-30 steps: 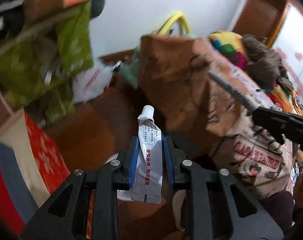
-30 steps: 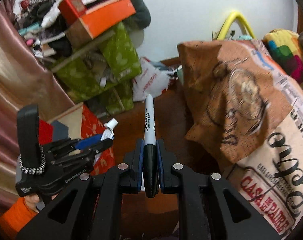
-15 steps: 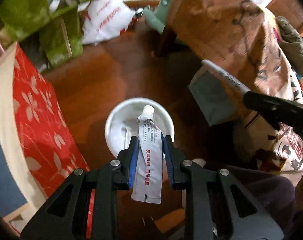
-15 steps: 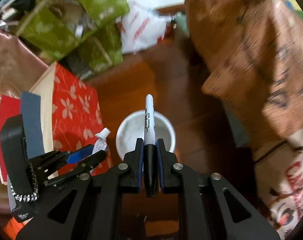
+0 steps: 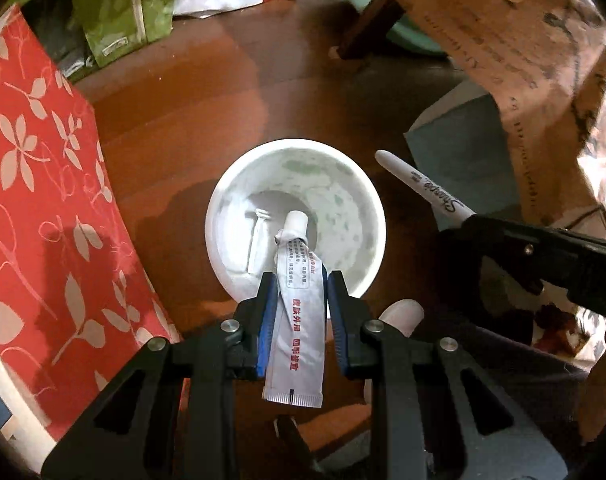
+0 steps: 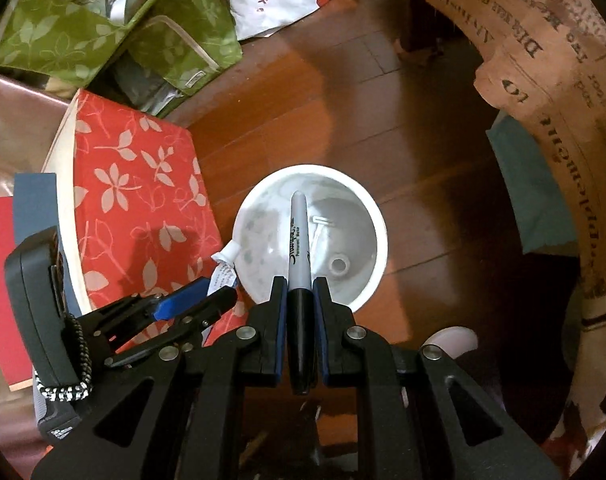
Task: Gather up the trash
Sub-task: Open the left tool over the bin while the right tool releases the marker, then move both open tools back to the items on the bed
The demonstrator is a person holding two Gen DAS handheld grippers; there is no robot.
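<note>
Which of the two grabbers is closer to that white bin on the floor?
Hard to call. The left gripper, holding the tube, and the right gripper, holding the marker, both hover over the white bin's near rim.

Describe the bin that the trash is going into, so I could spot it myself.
On the brown wooden floor, right of the red box with white leaves, stands a small round white bin. It is open-topped and the only plain white container there, with a little white razor lying at the bottom.
</note>
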